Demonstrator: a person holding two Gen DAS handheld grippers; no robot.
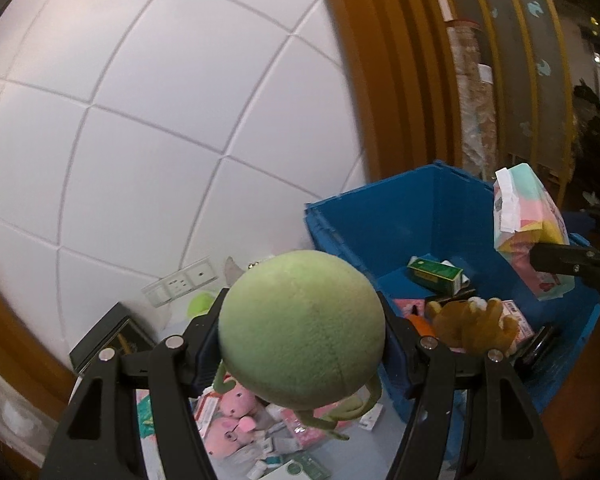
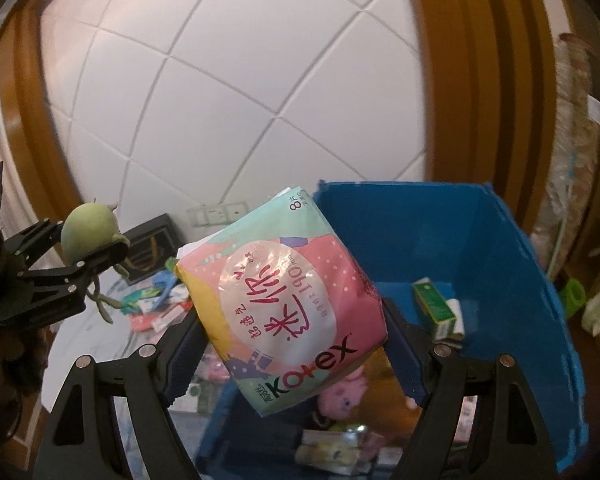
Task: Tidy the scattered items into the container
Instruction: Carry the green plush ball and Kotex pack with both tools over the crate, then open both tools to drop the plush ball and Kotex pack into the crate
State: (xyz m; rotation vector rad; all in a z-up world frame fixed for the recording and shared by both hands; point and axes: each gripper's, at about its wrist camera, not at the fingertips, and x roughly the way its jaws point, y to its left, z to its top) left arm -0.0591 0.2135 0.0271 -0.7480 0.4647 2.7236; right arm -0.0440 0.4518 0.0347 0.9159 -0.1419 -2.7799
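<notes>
My left gripper [image 1: 300,334] is shut on a round green plush toy [image 1: 300,316] whose thin legs dangle below it, just left of the blue bin [image 1: 380,216]. The right wrist view shows the same left gripper [image 2: 90,250] with the green plush toy [image 2: 86,232] at the far left. My right gripper [image 2: 288,314] is shut on a pink and teal Kotex pack [image 2: 284,292], held over the near left corner of the blue bin [image 2: 420,232]. At the right edge of the left wrist view, the Kotex pack [image 1: 528,216] hangs above the bin in the right gripper's fingers [image 1: 560,260].
The bin holds a green box [image 1: 436,274], a brown plush toy [image 1: 468,324] and flat packets. Left of it, a pale surface carries a pink plush [image 1: 232,420], several small boxes, a black box [image 1: 112,336] and a yellow-green ball [image 1: 200,304]. Behind is a white tiled wall with a socket [image 1: 180,280].
</notes>
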